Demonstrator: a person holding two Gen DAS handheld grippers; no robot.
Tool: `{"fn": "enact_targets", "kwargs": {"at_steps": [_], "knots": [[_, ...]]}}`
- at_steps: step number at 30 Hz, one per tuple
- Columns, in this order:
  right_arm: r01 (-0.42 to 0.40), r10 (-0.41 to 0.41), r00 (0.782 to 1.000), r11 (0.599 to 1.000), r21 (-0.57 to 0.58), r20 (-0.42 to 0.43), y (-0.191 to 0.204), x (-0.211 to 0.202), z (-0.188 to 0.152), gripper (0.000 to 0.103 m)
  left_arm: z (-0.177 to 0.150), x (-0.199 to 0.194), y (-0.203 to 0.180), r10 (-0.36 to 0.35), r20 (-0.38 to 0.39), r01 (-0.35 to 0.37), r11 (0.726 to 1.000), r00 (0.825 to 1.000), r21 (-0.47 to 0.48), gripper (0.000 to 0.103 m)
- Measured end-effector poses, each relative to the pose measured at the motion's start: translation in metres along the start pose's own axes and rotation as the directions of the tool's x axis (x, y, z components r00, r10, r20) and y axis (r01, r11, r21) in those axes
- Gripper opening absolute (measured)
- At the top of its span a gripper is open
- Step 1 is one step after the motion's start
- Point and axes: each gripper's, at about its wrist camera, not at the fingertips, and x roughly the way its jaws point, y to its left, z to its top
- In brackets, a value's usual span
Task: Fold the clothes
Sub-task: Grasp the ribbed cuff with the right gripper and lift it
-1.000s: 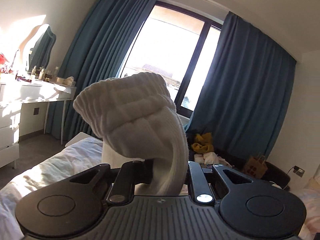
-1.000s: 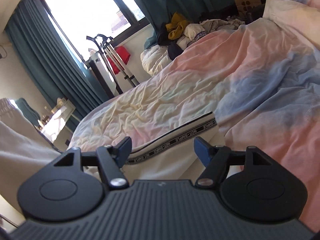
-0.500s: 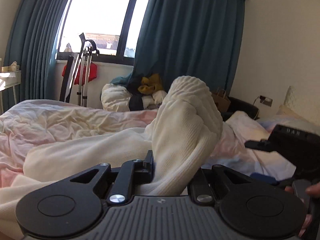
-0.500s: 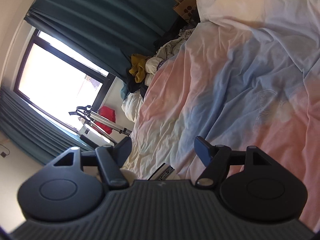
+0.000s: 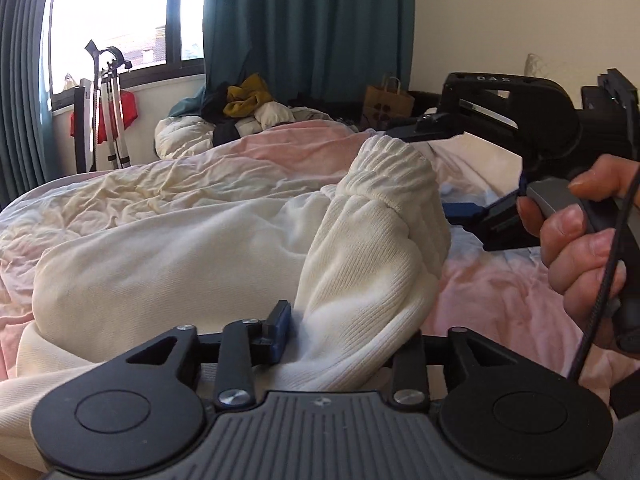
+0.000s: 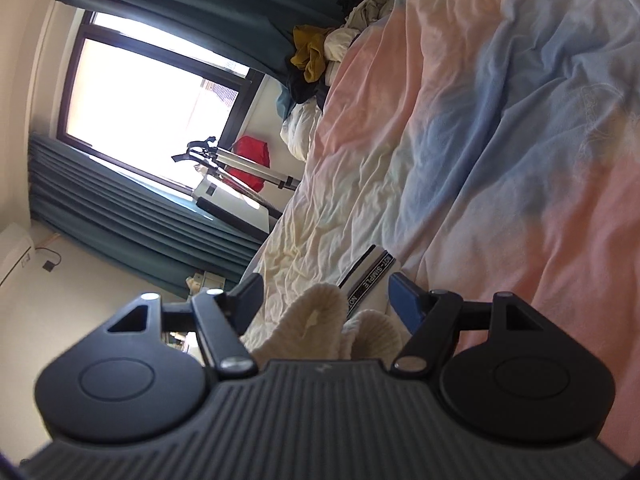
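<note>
We lay the white sweater (image 5: 168,264) on the bed (image 5: 500,292), our left gripper (image 5: 344,332) jaws opening off its cuff (image 5: 384,184), right gripper (image 6: 324,296) jaws wide and empty, folding not finished.

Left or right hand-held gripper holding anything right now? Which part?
Nothing firmly held. The left hand-held gripper is opening with the cream garment's ribbed cuff end between its jaws, being released. The right hand-held gripper is open, cuffs in front of it, not clamped.

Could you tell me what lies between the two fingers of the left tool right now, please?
In the left wrist view, the ribbed cuff of the cream sweater sleeve lies between the fingers of the left tool, whose jaws are opening around it.
</note>
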Motion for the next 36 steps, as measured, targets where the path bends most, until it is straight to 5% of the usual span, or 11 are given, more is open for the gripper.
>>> {"fn": "enact_targets", "kwargs": {"at_steps": [5, 13, 18, 23, 26, 28, 36], "knots": [[0.031, -0.033, 0.997, 0.999, -0.022, -0.073, 0.005, 0.012, -0.008, 0.072, -0.026, -0.039, 0.02, -0.049, -0.008, 0.05, 0.998, 0.999, 0.025, 0.073], [0.021, -0.033, 0.981, 0.998, -0.063, -0.193, 0.014, 0.027, -0.021, 0.074, -0.03, -0.137, 0.07, -0.075, 0.045, 0.08, 0.99, 0.996, -0.119, 0.082], [0.107, -0.127, 0.965, 0.99, -0.097, -0.232, 0.015, 0.05, -0.022, 0.074, -0.04, -0.157, 0.111, -0.064, 0.023, 0.066, 0.995, 0.998, -0.079, 0.082], [0.013, -0.036, 0.931, 0.998, -0.065, -0.364, 0.013, 0.079, -0.027, 0.073, -0.061, -0.139, 0.13, -0.064, -0.035, 0.063, 0.997, 0.997, -0.046, 0.079], [0.05, -0.098, 0.931, 0.988, -0.144, -0.351, 0.024, 0.084, -0.034, 0.058, -0.067, -0.122, 0.133, -0.078, -0.055, 0.078, 0.997, 0.995, 0.0, 0.079], [0.041, -0.102, 0.939, 0.981, -0.188, -0.329, 0.034, 0.081, -0.035, 0.033, -0.069, -0.114, 0.134, -0.095, -0.063, 0.096, 0.995, 0.993, 0.009, 0.08], [-0.128, 0.071, 0.982, 0.934, -0.334, -0.175, 0.085, 0.05, -0.024, 0.026, -0.079, -0.098, 0.139, -0.169, -0.084, 0.163, 0.984, 0.982, -0.076, 0.08]]}}
